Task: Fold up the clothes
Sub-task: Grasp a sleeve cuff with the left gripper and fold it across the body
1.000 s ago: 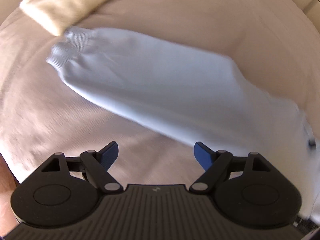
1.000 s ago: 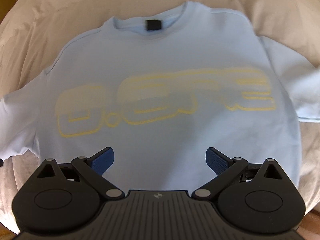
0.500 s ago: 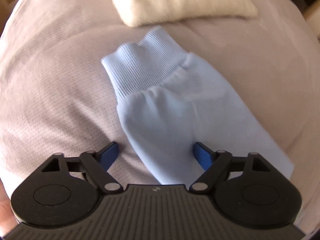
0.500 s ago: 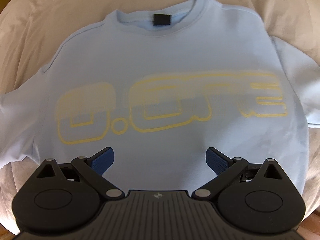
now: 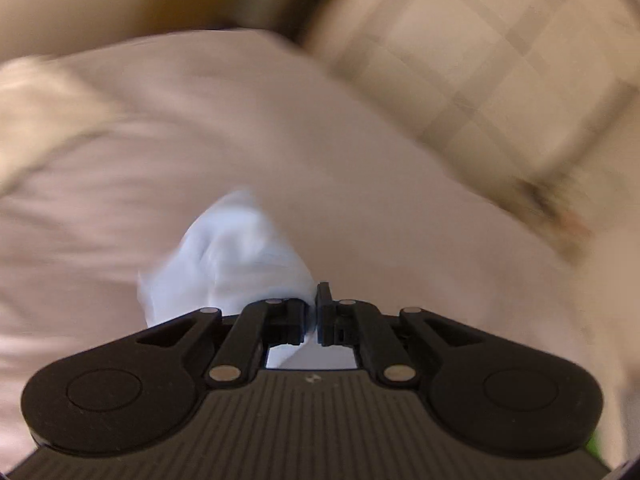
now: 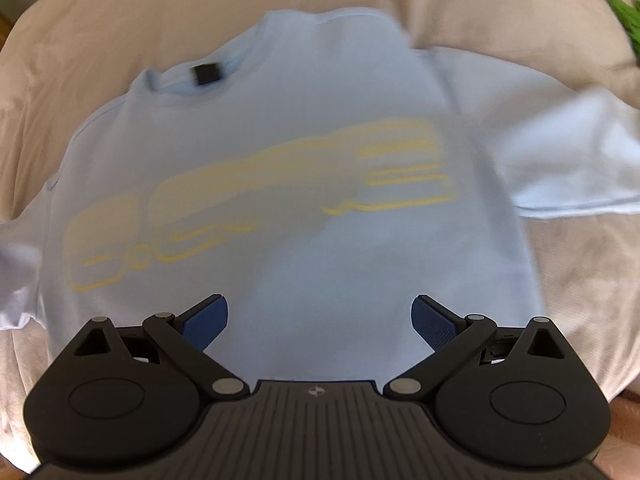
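Sweatshirt [image 6: 288,208] lies front-up and spread flat on the beige bed [image 6: 120,20], yellow lettering [image 6: 256,196] across its chest. Its sleeve [image 5: 236,264] is bunched and pinched in the closed left gripper [image 5: 314,312]. The right gripper [image 6: 319,320] hovers spread wide over the hem.

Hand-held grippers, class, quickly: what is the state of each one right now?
Left hand-held gripper: closed, holding the light blue sleeve.
Right hand-held gripper: open, holding nothing, above the light blue sweatshirt.
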Available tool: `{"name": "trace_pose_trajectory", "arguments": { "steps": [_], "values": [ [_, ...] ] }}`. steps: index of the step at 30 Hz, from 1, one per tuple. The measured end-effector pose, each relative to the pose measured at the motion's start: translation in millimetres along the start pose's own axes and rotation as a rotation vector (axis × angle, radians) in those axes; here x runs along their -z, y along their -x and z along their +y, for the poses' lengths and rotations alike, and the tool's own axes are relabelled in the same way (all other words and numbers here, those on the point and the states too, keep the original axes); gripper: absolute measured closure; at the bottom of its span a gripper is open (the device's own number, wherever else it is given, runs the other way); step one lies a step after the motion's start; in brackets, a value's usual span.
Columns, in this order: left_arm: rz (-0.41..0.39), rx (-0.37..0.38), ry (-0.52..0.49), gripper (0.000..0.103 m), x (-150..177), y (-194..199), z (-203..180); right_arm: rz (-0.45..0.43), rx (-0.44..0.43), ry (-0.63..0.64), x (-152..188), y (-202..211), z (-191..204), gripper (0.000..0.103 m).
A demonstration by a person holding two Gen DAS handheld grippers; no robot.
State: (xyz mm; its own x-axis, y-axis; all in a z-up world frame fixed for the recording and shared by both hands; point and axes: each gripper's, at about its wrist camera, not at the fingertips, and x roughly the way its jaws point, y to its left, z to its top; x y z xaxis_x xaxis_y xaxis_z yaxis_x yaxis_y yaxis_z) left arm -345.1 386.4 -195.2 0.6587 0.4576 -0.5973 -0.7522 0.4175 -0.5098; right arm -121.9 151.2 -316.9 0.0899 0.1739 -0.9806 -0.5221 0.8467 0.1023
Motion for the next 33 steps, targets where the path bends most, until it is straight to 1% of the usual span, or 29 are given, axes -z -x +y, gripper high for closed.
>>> {"name": "trace_pose_trajectory", "arguments": {
  "steps": [1,2,3,4,5,7,8,10,12,13,14,15,16,18,19,20,22,26,29,31,33],
  "values": [
    [0.031,0.075,-0.047,0.099,15.4,-0.7,-30.4,-0.003,0.0,-0.013,1.8,3.1,-10.5,0.002],
    [0.079,0.14,-0.088,0.097,34.2,-4.2,-55.5,-0.007,0.003,-0.028,3.6,6.3,-21.7,0.002],
    [0.14,0.204,-0.131,0.087,54.5,-10.8,-78.8,-0.013,0.006,-0.045,5.9,10.5,-35.0,0.002],
    [0.207,0.257,-0.171,0.074,77.0,-18.7,-100.7,-0.019,0.009,-0.061,7.1,13.3,-46.0,0.002],
    [0.277,0.28,-0.2,0.071,101.7,-28.4,-117.2,-0.025,0.011,-0.078,8.4,16.1,-57.3,0.002],
    [0.408,0.273,-0.244,0.067,147.2,-46.9,-138.6,-0.036,0.018,-0.109,13.3,22.0,-79.4,0.002],
    [0.461,0.237,-0.264,0.067,165.2,-54.0,-142.6,-0.039,0.023,-0.122,14.7,23.5,-89.3,0.002],
    [0.523,0.161,-0.286,0.067,190.2,-60.2,-143.4,-0.042,0.028,-0.148,19.7,24.8,-110.0,0.002],
    [0.53,0.123,-0.276,0.067,198.3,-55.1,-136.8,-0.048,0.012,-0.18,22.4,22.7,-126.3,0.002],
    [0.518,0.104,-0.265,0.067,197.0,-51.3,-130.3,-0.052,0.0,-0.197,23.5,21.6,-134.1,0.002],
    [0.505,0.082,-0.258,0.067,194.6,-49.2,-123.4,-0.066,-0.035,-0.213,23.0,20.1,-139.1,0.005],
    [0.49,0.057,-0.255,0.068,190.7,-49.5,-115.7,-0.079,-0.072,-0.227,22.9,18.9,-144.1,0.013],
    [0.475,0.032,-0.252,0.069,186.8,-49.9,-108.0,-0.096,-0.119,-0.234,24.2,19.3,-148.3,0.019],
    [0.445,-0.018,-0.246,0.069,179.0,-50.5,-92.6,-0.126,-0.23,-0.247,21.0,12.1,-150.7,0.042],
    [0.43,-0.043,-0.242,0.069,175.1,-50.9,-84.9,-0.14,-0.283,-0.256,18.1,7.5,-151.4,0.046],
    [0.415,-0.068,-0.239,0.069,171.2,-51.2,-77.2,-0.157,-0.31,-0.265,15.0,3.5,-149.5,0.051],
    [0.384,-0.118,-0.233,0.069,163.5,-51.9,-61.9,-0.191,-0.363,-0.285,8.5,-4.7,-145.8,0.052],
    [0.332,-0.208,-0.223,0.069,149.6,-54.4,-32.9,-0.229,-0.435,-0.379,-15.4,-26.2,-140.6,0.052],
    [0.351,-0.217,-0.237,0.068,150.7,-63.9,-22.6,-0.244,-0.488,-0.49,-29.5,-47.0,-139.7,0.052],
    [0.363,-0.222,-0.247,0.067,151.4,-70.2,-15.8,-0.245,-0.514,-0.558,-38.2,-61.8,-138.0,0.047],
    [0.376,-0.228,-0.257,0.068,152.1,-76.6,-9.0,-0.259,-0.505,-0.566,-45.1,-71.9,-133.5,0.047]
  ]
}}
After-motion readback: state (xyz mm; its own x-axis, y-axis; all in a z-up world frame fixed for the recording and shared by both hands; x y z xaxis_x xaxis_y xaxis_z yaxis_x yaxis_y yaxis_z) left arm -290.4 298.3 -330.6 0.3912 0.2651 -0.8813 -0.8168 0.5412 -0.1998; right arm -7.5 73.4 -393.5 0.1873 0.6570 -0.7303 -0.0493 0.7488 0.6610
